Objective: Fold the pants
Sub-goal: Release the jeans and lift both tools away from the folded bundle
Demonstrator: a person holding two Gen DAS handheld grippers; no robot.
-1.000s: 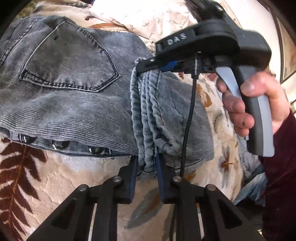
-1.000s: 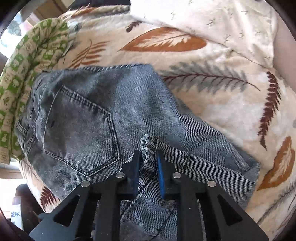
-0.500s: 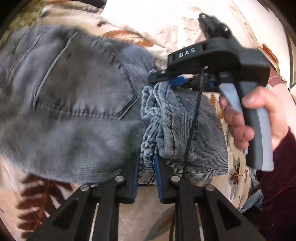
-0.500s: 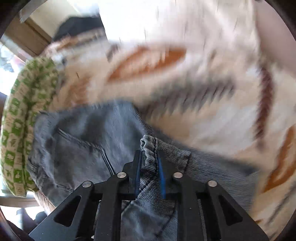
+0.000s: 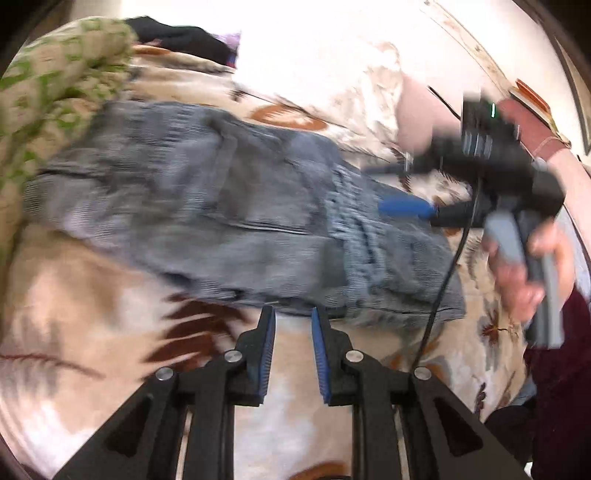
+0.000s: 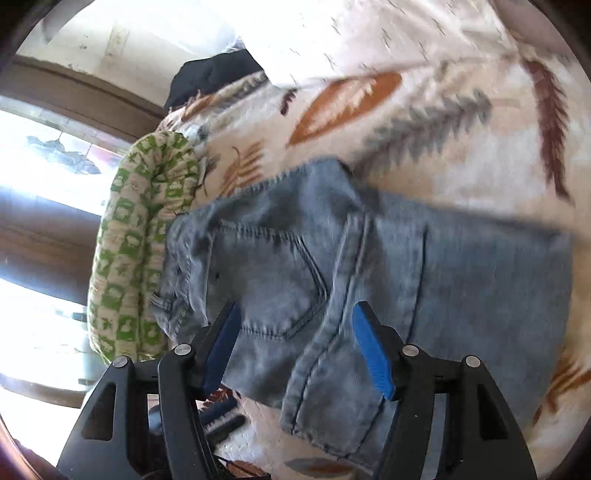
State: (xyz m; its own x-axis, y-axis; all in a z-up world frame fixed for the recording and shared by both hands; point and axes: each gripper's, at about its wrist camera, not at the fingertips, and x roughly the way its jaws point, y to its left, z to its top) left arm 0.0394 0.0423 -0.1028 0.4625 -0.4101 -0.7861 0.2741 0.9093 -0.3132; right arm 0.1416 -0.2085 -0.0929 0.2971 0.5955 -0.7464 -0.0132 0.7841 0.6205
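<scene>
Grey-blue pants (image 5: 203, 206) lie folded on a leaf-print blanket (image 5: 74, 295), back pocket up. In the left wrist view my left gripper (image 5: 291, 314) hovers just short of the pants' near edge. Its jaws stand a little apart, and only blanket shows between them. At the right of that view a person's hand (image 5: 524, 266) holds my right gripper (image 5: 373, 188) over the pants' folded end. In the right wrist view the right gripper (image 6: 295, 306) hangs above the pants (image 6: 461, 266). Its jaws are opening wide and the blue pads (image 6: 373, 358) touch no cloth.
A green-patterned cloth (image 6: 144, 240) is bunched along the pants' waistband side. A black garment (image 6: 218, 77) and a white sheet (image 6: 369, 33) lie at the far end of the bed. A black cable (image 5: 443, 280) hangs from the right gripper across the pants. A bright window (image 6: 37, 166) is at left.
Both grippers have let go of the bunched pant edge and pulled back and up. The right jaws have spread wide. The folded end now rests on the pants.
</scene>
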